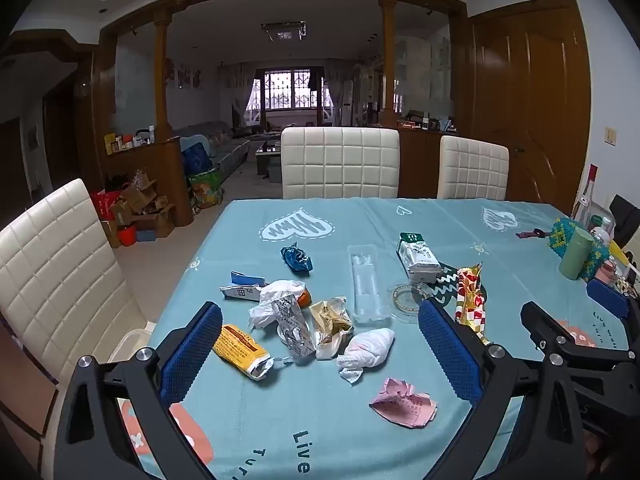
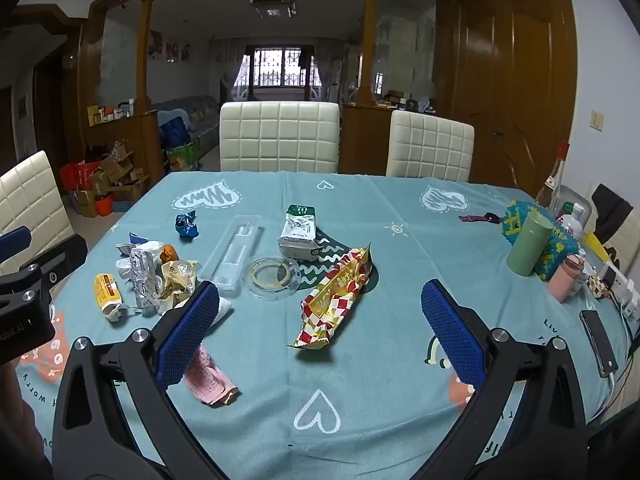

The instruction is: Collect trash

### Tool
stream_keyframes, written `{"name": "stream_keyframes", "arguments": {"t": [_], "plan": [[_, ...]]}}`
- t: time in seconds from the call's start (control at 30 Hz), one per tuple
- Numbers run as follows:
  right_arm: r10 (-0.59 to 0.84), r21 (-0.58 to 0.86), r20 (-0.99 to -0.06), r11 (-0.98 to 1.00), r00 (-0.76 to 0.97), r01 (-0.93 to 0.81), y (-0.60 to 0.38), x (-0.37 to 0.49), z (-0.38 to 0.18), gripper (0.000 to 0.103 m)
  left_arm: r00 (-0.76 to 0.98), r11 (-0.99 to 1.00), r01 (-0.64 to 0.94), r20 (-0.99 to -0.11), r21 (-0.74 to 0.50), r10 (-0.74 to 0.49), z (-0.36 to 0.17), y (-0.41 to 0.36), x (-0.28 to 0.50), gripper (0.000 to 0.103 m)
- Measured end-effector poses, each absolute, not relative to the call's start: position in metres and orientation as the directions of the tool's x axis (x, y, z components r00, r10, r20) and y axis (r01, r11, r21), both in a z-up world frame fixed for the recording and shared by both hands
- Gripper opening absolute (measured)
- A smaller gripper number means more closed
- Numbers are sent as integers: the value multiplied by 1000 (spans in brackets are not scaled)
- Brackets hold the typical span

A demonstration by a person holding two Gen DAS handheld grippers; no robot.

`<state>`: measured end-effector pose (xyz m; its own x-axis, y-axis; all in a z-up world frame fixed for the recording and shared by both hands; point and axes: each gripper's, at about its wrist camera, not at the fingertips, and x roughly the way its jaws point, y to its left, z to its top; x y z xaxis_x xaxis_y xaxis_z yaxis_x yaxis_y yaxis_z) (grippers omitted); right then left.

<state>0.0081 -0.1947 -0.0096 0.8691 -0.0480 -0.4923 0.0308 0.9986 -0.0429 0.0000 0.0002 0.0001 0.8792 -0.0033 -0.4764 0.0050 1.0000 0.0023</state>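
Across the teal-clothed worktop the trash lies scattered, nothing gathered yet and no bin in view. Largest is the red-and-gold checked wrapper, lying directly ahead of the right hand-held gripper and between its spread fingers, its long axis running from near left up to far right, roughly along that gripper's line of reach. Beyond it sit a clear plastic tray, a white-and-green carton and a round clear lid. The crowded cluster lies ahead of the left hand-held gripper: a yellow packet just beside its left finger, a silver foil wrapper, a beige wrapper and a crumpled white tissue, with a pink receipt nearest of all. A blue foil wad sits farther back. Both hand-held grippers hang above the cloth, tilted downward, jaws spread wide, holding and touching nothing. My judgement is that the right hand is better placed for the checked wrapper and the left for the cluster.
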Motion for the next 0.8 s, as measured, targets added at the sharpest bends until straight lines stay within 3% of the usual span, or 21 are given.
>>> {"name": "stream_keyframes", "arguments": {"t": [0.8], "plan": [[-52, -50, -490, 998, 870, 31, -194, 7, -9, 100, 868, 1000, 19, -496, 2, -15, -8, -1, 3, 96]]}}
